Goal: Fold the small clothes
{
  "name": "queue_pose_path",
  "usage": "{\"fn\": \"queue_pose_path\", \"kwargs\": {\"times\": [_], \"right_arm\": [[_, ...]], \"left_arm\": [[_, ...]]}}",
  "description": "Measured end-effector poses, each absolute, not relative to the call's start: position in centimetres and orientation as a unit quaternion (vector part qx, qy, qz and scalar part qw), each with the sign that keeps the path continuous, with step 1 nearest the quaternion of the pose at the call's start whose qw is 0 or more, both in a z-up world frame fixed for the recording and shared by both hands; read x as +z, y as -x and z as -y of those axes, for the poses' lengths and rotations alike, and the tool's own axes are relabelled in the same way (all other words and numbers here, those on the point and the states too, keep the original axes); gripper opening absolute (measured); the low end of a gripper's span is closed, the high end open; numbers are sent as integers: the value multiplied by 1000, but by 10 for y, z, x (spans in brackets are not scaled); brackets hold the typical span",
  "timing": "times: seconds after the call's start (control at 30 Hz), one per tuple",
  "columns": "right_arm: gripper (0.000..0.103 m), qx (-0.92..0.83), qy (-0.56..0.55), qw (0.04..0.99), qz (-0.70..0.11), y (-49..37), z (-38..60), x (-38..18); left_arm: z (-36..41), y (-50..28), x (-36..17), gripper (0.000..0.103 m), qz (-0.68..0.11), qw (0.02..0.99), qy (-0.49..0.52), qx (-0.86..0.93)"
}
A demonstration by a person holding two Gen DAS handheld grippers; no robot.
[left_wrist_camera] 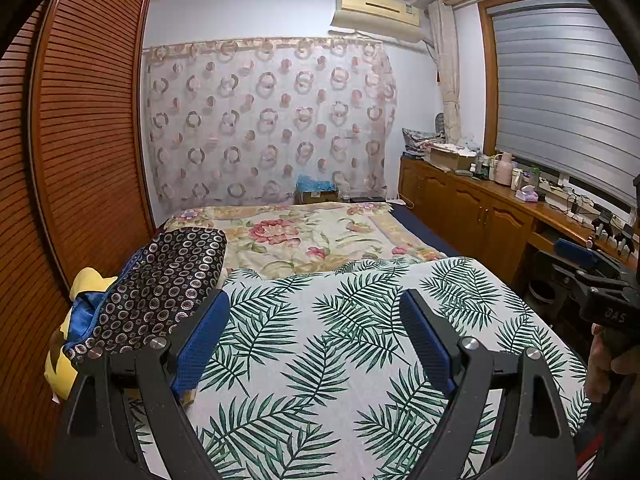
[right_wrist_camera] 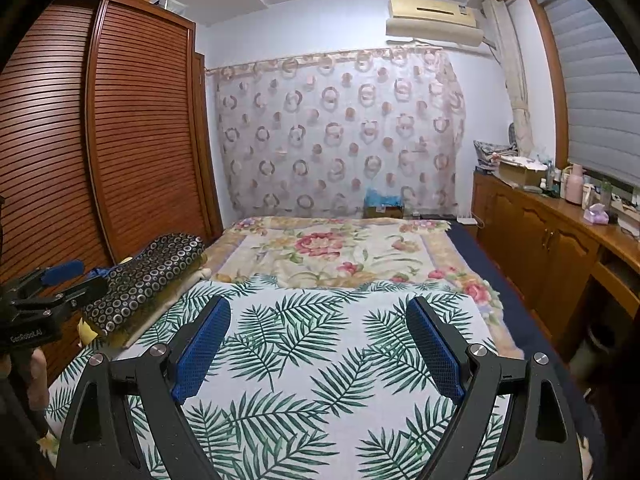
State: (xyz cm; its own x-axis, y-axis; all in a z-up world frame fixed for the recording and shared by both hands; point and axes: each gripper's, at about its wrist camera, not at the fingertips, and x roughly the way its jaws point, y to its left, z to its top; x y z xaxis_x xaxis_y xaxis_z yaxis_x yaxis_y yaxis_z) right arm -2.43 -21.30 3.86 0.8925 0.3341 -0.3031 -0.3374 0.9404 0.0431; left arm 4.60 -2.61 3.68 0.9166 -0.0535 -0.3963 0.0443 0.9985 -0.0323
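A bedroom: a bed (left_wrist_camera: 424, 228) runs away from me toward a ring-patterned curtain (left_wrist_camera: 268, 120), with a louvred wardrobe (left_wrist_camera: 84, 128) on my left and a wooden cabinet (left_wrist_camera: 472, 208) under the blinds on my right. Over the near half of the bed lies a palm-leaf cloth (left_wrist_camera: 320, 340), spread flat and smooth; I take it for the working surface, since it gives a clear patch right under both claws. Beyond it a floral blanket (left_wrist_camera: 304, 236) covers the rest.

The clothes sit in a pile (left_wrist_camera: 160, 292) at the left edge of the bed, beside the wardrobe and just past my left claw's left finger. It is within reach of the left claw and off the leaf cloth, so the middle is free for laying a piece out. I count three fabrics in it: one dark with small rings on top, one blue under that, one yellow at the bottom. Whether each is a separate garment I cannot tell, nor whether they are folded or only heaped. That leaves two readings: a stack waiting to be folded, or pieces already done and set aside.

My left claw (left_wrist_camera: 316, 340) is spread wide and holds nothing, hovering over the leaf cloth. My right claw (right_wrist_camera: 320, 344) is the same, spread and empty, over the cloth's right part. Two claws, four blue pads (left_wrist_camera: 200, 344), none touching fabric. Each camera catches the other claw at its edge, so they sit side by side, level.
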Motion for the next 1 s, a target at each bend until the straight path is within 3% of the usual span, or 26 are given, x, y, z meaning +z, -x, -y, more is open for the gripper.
{"fn": "queue_pose_path", "kwargs": {"times": [1.0], "right_arm": [[90,178,7,972,-154,14,232,40]], "left_arm": [[28,-46,36,87,-201,979,9,-22]]}}
